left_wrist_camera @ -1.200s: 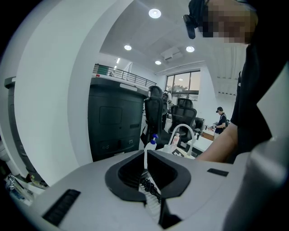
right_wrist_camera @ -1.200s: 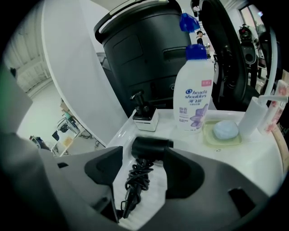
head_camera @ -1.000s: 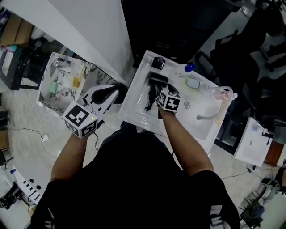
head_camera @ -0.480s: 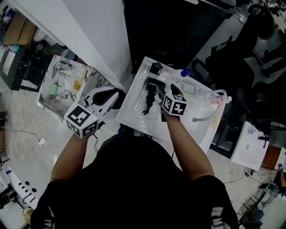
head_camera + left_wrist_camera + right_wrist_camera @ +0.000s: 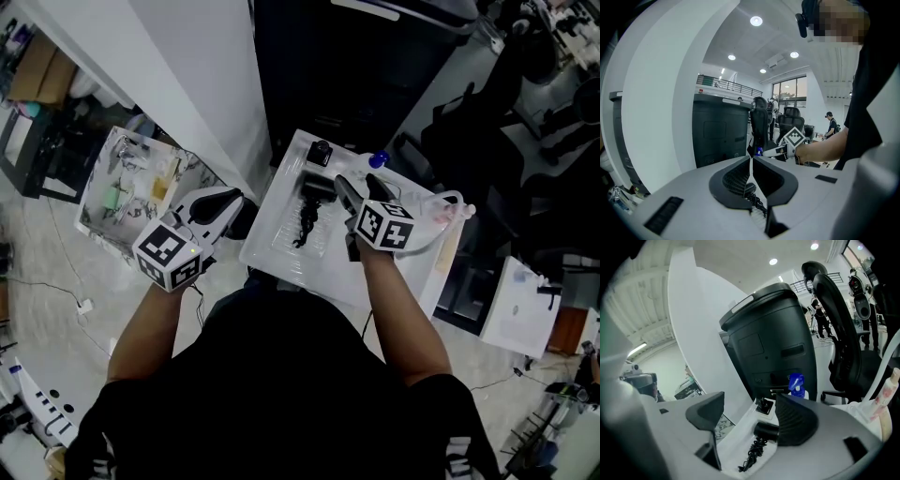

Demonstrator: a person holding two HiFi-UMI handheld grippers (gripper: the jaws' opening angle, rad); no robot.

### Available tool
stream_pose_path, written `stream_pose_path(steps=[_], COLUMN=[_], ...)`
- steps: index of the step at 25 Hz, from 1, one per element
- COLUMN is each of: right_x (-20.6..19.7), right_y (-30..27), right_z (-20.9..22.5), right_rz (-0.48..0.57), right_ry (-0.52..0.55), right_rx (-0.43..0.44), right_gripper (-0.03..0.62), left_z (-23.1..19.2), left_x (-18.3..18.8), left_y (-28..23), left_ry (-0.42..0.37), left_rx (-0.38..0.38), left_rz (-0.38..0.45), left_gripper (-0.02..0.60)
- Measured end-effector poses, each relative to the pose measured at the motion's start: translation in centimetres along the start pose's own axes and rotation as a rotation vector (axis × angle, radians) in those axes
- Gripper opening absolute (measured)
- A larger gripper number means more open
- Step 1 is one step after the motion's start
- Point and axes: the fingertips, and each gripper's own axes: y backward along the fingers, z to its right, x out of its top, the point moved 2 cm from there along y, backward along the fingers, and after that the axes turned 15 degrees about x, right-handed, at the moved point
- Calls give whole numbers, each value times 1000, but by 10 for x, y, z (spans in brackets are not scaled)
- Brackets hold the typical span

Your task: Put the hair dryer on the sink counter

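The black hair dryer (image 5: pixel 316 190) lies on the white sink counter (image 5: pixel 274 239), its coiled cord (image 5: pixel 307 223) trailing toward me. My right gripper (image 5: pixel 361 188) hovers just right of the dryer, open, with nothing between its fingers. In the right gripper view the hair dryer (image 5: pixel 767 431) and cord (image 5: pixel 752 453) lie beyond the spread jaws of the right gripper (image 5: pixel 750 401). My left gripper (image 5: pixel 228 200) hangs off the counter's left edge, shut and empty. In the left gripper view, the left gripper (image 5: pixel 751 161) has its jaws touching.
A small black object (image 5: pixel 322 150) and a blue-capped bottle (image 5: pixel 379 159) stand at the counter's far end. A tall black bin (image 5: pixel 328 66) is behind the counter and a white wall panel (image 5: pixel 187 84) to its left. A marbled box (image 5: pixel 122 183) of small items sits on the floor at the left.
My right gripper has drawn back to the right, away from the hair dryer, which stays lying on the counter. The left gripper has hardly moved.
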Motion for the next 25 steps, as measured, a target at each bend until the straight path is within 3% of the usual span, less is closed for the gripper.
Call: stream_pose_path(steps=[12,25], right_x=[55,76], right_y=[61,116], right_z=[-32,-37], right_rz=[98,139], right_ry=[74,148], right_rx=[58,15], right_gripper=[336,307], left_z=[8,17], left_x=[14,25], left_y=[-2,-13], left_ry=[-9,-5], left_rx=[4,-20], left_rz=[29,48], left_gripper=[38,38])
